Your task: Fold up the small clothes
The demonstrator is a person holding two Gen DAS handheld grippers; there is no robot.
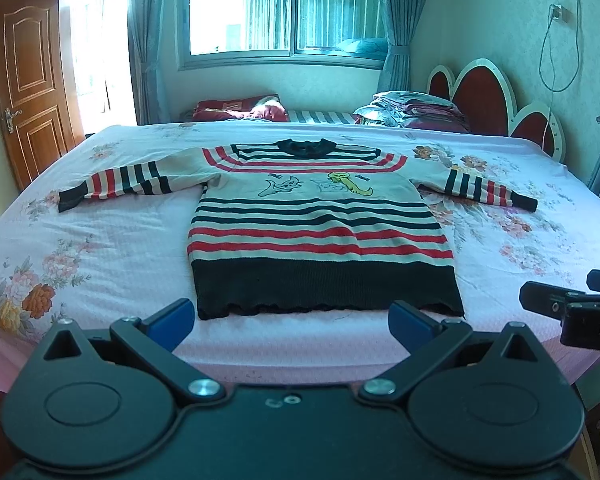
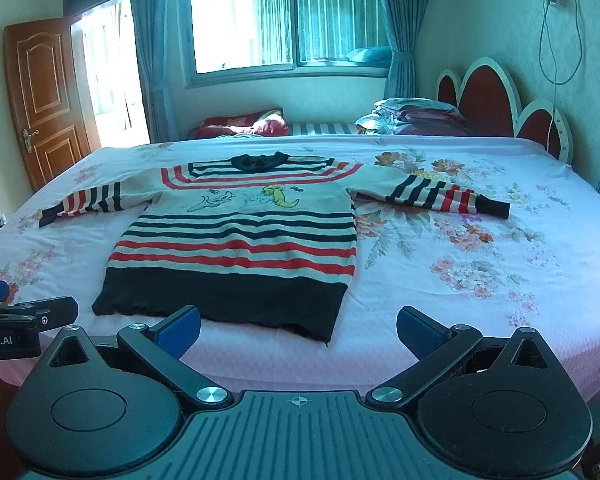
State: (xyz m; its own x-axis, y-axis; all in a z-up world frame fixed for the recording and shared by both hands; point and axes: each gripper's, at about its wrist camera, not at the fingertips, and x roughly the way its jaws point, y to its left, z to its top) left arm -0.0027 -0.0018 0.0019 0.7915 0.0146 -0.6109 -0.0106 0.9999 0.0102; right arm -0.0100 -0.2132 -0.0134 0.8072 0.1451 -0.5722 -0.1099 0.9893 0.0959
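Observation:
A small striped sweater (image 1: 320,232) (image 2: 240,248) lies flat and face up on the bed, both sleeves spread out, black hem nearest me, cartoon print on the chest. My left gripper (image 1: 292,320) hovers open just short of the hem, its blue pads wide apart and holding nothing. My right gripper (image 2: 298,330) is open too, near the hem's right corner, nothing between its pads. In the left wrist view the right gripper (image 1: 560,300) pokes in at the right edge. In the right wrist view the left gripper (image 2: 28,312) shows at the left edge.
The bed (image 1: 100,248) has a pink floral sheet. Folded bedding (image 1: 412,110) and a red pillow (image 1: 240,108) lie at its far side by a red headboard (image 1: 480,100). A wooden door (image 1: 28,80) stands at the left, a window (image 1: 280,12) behind.

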